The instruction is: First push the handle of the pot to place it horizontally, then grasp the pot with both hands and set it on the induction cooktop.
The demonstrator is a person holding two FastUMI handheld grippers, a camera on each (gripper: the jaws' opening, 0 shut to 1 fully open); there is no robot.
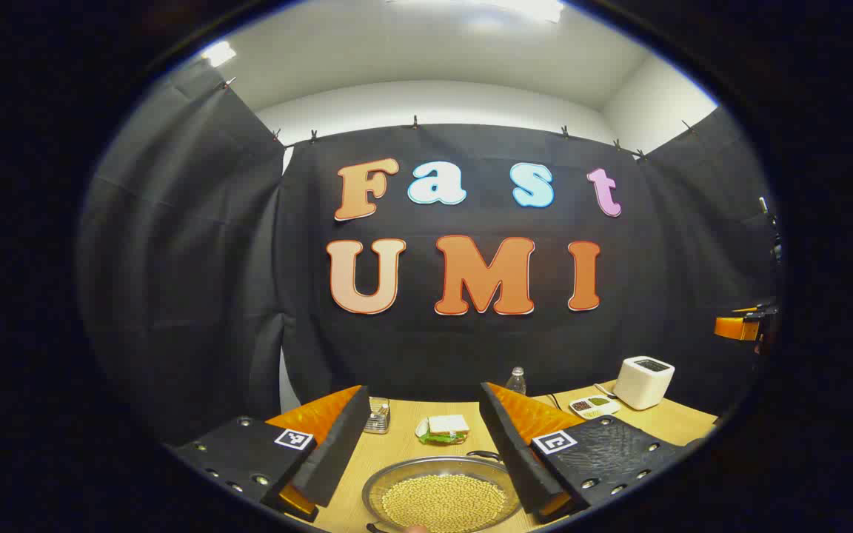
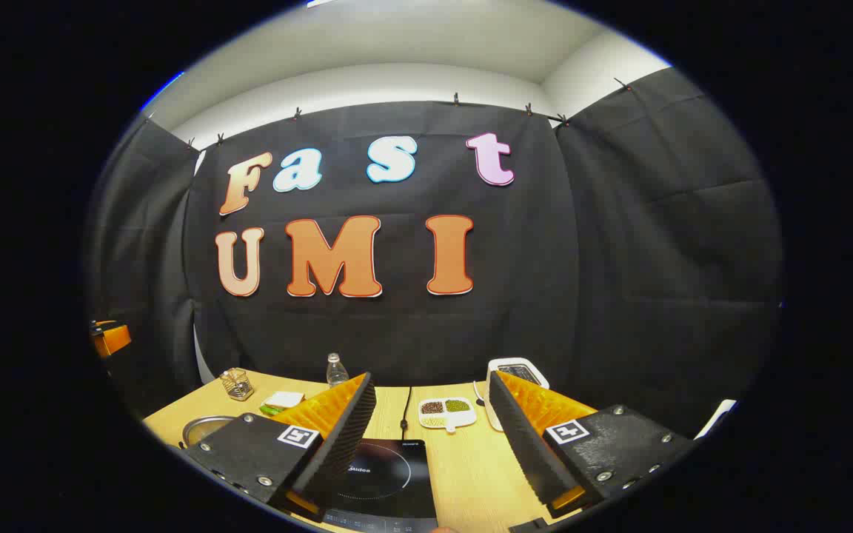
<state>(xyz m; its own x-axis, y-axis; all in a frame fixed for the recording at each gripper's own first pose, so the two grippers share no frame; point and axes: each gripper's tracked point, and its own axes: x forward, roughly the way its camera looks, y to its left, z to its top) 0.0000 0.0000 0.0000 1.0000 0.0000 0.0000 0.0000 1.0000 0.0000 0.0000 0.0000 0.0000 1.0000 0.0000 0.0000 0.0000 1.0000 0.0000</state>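
Observation:
A round metal pot [image 1: 437, 474] full of pale beans sits on the wooden table [image 1: 397, 451], low between the fingers of my left gripper [image 1: 423, 391], which stands open above it. A dark loop handle [image 1: 484, 454] shows at the pot's far right rim, close to the right finger. In the right gripper view the pot's rim [image 2: 204, 428] lies at the far left. The black induction cooktop [image 2: 389, 474] lies flat under my right gripper [image 2: 432, 381], open with nothing in it.
At the back of the table stand a white appliance [image 1: 643, 381], a divided dish of beans [image 2: 447, 412], a clear bottle [image 1: 516, 380], a plate with a sandwich [image 1: 443, 428] and a small wire basket [image 2: 236, 383]. A cable [image 2: 406, 407] runs from the cooktop to the wall.

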